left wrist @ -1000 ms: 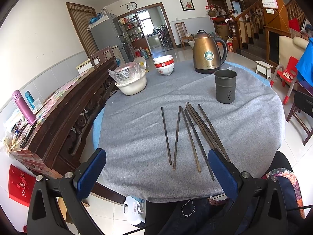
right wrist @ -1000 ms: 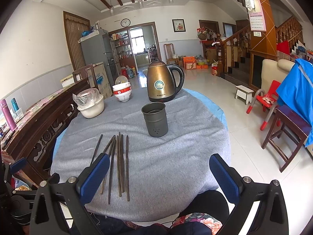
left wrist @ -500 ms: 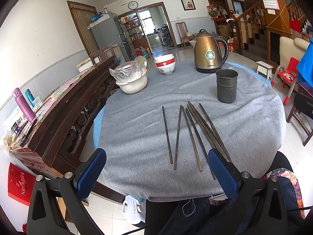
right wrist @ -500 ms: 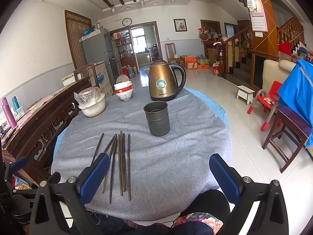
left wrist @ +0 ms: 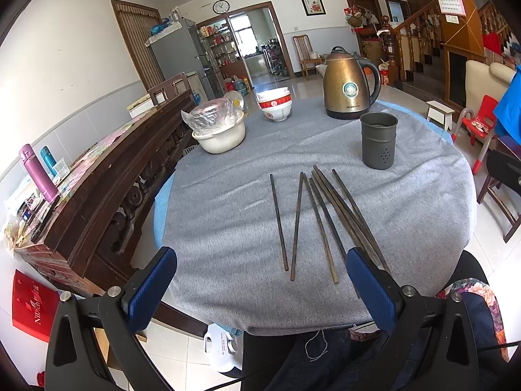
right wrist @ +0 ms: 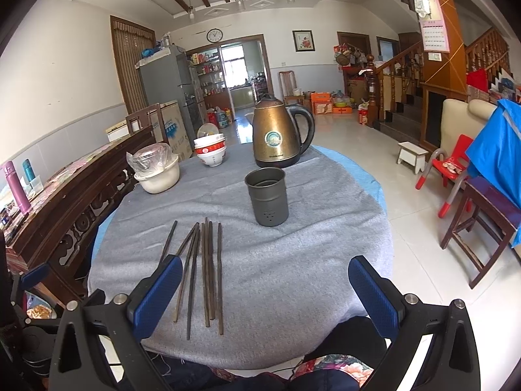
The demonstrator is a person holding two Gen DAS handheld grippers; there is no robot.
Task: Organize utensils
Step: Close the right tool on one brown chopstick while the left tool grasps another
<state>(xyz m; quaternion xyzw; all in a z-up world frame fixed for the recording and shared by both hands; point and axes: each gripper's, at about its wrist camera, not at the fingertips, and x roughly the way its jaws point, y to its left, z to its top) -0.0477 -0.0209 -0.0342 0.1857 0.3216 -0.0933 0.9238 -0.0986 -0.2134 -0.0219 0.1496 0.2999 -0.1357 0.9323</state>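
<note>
Task things: loose chopsticks (left wrist: 312, 218) flat on the tabletop (left wrist: 228, 202), w/ a grey metal holder cup (left wrist: 378, 140) upright beyond their far tips, empty as far as the right view showed.
Chopstick layout: approx. seven; two lay apart on the left, the rest bunched and partly crossing toward the right. Long axes ran roughly away from the person, near ends at the tabletop's near edge.
Left gripper (left wrist: 260, 288): fingers wide apart, holding nothing, above the near edge. Sticks lay straight ahead, between the two fingers; the right-hand bunch ran under its right finger (left wrist: 369, 286).
Right gripper (right wrist: 263, 296): fingers also wide apart, nothing held. Sticks lay ahead and to its left, by its left finger (right wrist: 156, 296); cup ahead, about centred.
Key relation: the sticks' axis ran along both grippers' line of sight, so fingers closing sideways would cross the shafts. Left looked better centred on the sticks, right on the cup; which was nearer, couldn't tell.
Stage (judged): start, no stick in the cup yet.
Surface: round tabletop under a grey cloth, blue layer showing at the rim; thin sticks on cloth may roll or slip.
Also on tabletop: bronze electric kettle (left wrist: 350, 86), stacked red-and-white bowls (left wrist: 275, 106), cream bowl w/ plastic bag (left wrist: 219, 130), all at the far side.
Room: open living area, staircase right, fridge and kitchen doorway at back, carved wooden bench left.
</note>
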